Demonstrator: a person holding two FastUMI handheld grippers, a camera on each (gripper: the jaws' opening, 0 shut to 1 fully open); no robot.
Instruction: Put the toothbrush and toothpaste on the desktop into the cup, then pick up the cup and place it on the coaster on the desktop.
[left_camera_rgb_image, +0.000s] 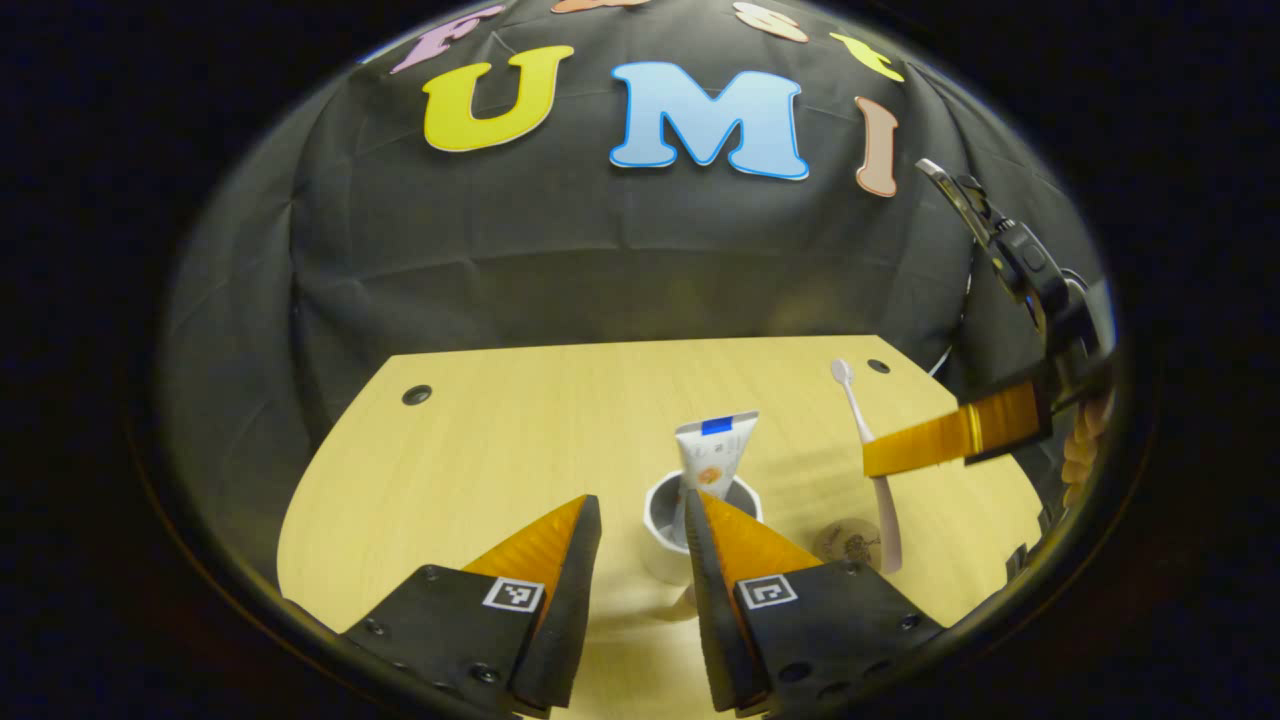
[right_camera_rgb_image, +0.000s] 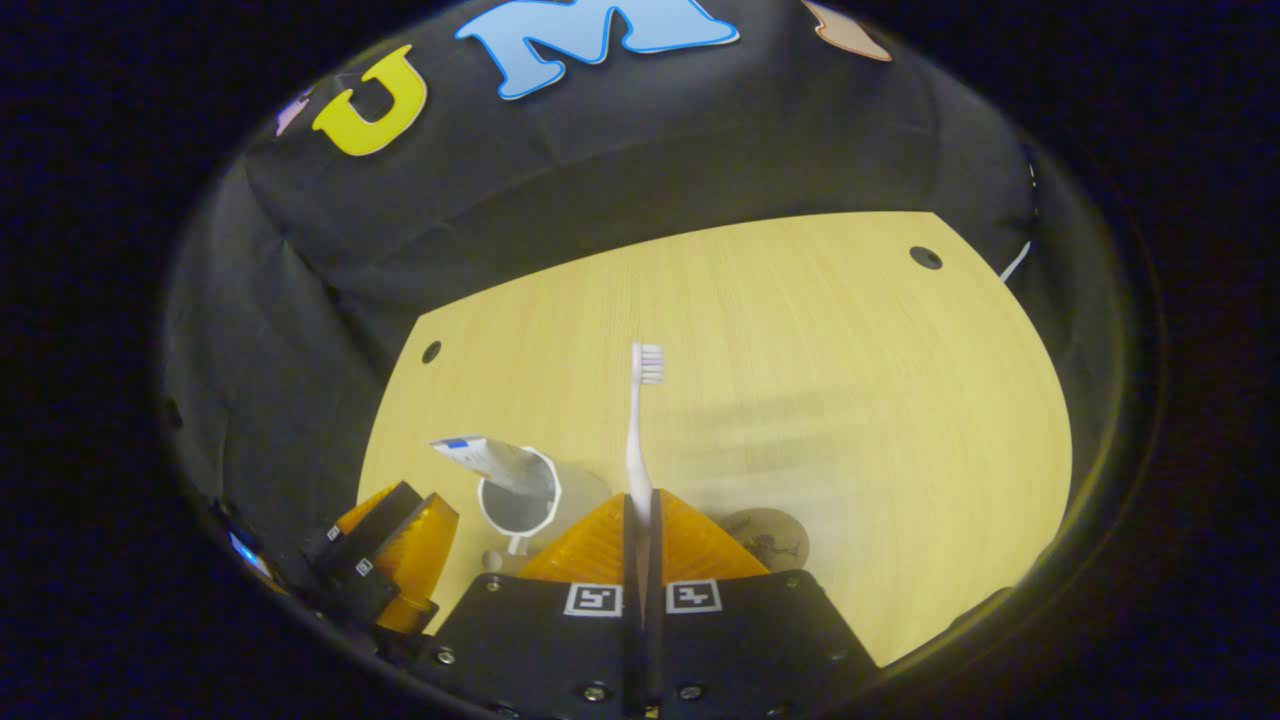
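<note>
Left gripper view
- desk: a pale wooden desktop (left_camera_rgb_image: 520, 440) with a dark round hole (left_camera_rgb_image: 417, 394) near its far left corner and another (left_camera_rgb_image: 879, 366) near its far right corner.
- cup: a white cup (left_camera_rgb_image: 668, 535) stands on the desktop just ahead of the fingers; the own right finger overlaps its right rim.
- toothpaste: the toothpaste (left_camera_rgb_image: 712, 452) stands in the cup, flat crimped end up.
- coaster: a round coaster (left_camera_rgb_image: 848, 541) lies right of the cup, near it but apart; the toothbrush handle crosses its right edge.
- toothbrush: the toothbrush (left_camera_rgb_image: 885, 510) is held nearly upright, head up, above the desktop at the right.
- left gripper (left_camera_rgb_image: 641, 545): low, pointing at the cup, jaws spread, nothing between them.
- right gripper (left_camera_rgb_image: 875, 456): reaches in from the right, fingers level, pinching the toothbrush mid-handle; part of a hand (left_camera_rgb_image: 1085, 440) shows behind it.

Right gripper view
- right gripper (right_camera_rgb_image: 641, 500): jaws pressed onto the toothbrush (right_camera_rgb_image: 637, 420), which rises straight from between them, bristles up.
- cup (right_camera_rgb_image: 518, 500): left of the fingers, its mouth seen from above, the toothpaste (right_camera_rgb_image: 490, 455) leaning out to the left.
- coaster (right_camera_rgb_image: 768, 538): just right of the fingers, partly hidden by them.
- left gripper (right_camera_rgb_image: 400, 550): lower left, beside the cup; from here I cannot tell its jaw state.
</note>
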